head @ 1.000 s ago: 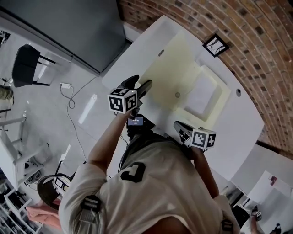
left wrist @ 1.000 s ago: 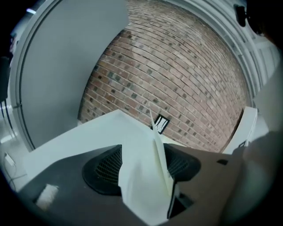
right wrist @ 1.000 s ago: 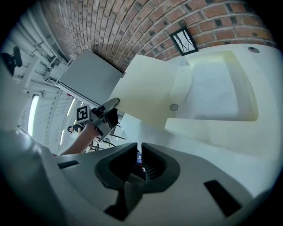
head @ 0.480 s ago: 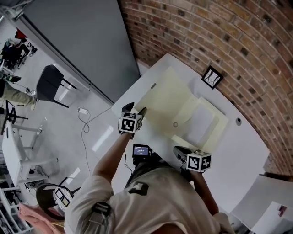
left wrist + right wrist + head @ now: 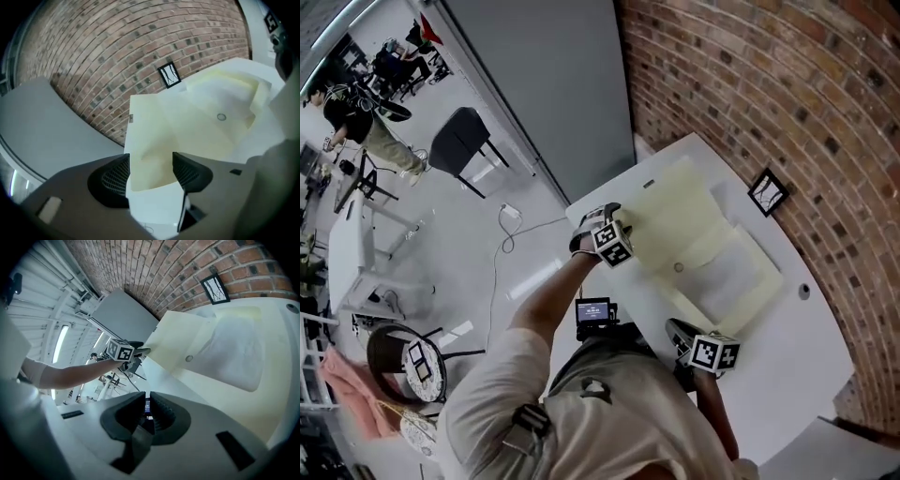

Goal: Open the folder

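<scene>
My left gripper (image 5: 151, 165) gapes wide around the pale yellow paper folder's (image 5: 197, 133) flap edge; right gripper (image 5: 146, 412) pinched together, empty

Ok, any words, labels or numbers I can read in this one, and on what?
No text is legible.
Small tab on the folder: too small.
Screen at the person's waist: blurred.
Left cube, right cube: marker patterns only.
Framed card: lines, no words.

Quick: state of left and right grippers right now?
Left hand-held gripper: open, jaws apart, with the folder cover edge between them.
Right hand-held gripper: shut, holding nothing.
</scene>
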Demonstrator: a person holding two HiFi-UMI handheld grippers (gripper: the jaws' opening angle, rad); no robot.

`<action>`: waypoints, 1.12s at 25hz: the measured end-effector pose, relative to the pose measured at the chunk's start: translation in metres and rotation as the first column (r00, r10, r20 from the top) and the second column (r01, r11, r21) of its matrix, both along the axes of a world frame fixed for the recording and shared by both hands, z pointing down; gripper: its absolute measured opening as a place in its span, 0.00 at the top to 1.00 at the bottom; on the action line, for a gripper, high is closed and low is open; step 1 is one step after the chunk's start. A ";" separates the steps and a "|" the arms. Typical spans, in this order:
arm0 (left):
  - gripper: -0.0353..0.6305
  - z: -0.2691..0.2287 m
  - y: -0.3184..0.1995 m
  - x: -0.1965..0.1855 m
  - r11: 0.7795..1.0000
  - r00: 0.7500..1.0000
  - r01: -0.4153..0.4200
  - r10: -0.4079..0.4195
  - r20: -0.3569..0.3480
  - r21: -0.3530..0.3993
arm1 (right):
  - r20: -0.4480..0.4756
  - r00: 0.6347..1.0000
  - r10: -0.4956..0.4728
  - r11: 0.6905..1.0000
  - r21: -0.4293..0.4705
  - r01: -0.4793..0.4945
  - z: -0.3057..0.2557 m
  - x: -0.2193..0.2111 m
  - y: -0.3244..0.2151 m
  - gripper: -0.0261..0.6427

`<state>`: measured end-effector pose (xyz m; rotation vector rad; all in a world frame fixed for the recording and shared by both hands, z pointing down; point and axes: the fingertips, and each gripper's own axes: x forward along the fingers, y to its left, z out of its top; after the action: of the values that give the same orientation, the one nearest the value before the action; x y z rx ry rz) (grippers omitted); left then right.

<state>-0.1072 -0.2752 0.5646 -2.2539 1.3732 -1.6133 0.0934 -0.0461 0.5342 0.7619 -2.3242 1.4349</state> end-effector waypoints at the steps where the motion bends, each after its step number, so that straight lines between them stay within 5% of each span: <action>1: 0.54 0.000 0.001 0.002 1.000 0.999 -0.026 0.026 0.031 0.002 | 0.004 1.000 -0.010 1.000 0.000 0.010 -0.001 -0.002 0.003 0.93; 5: 0.54 0.001 0.005 0.008 0.996 0.990 -0.092 0.090 0.108 0.011 | 0.013 1.000 -0.016 1.000 0.005 0.016 -0.004 -0.004 0.003 0.93; 13: 0.55 0.008 0.012 -0.006 0.967 0.963 -0.252 0.247 0.111 0.035 | -0.002 0.999 0.036 0.999 0.033 -0.036 -0.010 -0.045 -0.017 0.93; 16: 0.59 0.010 0.018 -0.003 0.940 0.938 -0.338 0.332 0.105 0.046 | -0.021 0.996 0.086 0.996 0.017 -0.085 -0.007 -0.059 -0.020 0.93; 19: 0.64 0.022 0.028 0.005 0.912 0.911 -0.410 0.407 0.069 0.031 | -0.051 0.991 0.121 0.993 -0.010 -0.121 -0.003 -0.073 -0.018 0.93; 28: 0.65 0.051 0.020 -0.001 0.883 0.880 -0.467 0.460 -0.118 -0.049 | -0.110 0.987 0.120 0.991 -0.050 -0.126 0.008 -0.120 -0.024 0.93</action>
<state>-0.1081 -0.2550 0.6151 -2.4853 0.7020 -1.4180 -0.0269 -0.0704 0.5422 0.9563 -2.1811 1.4654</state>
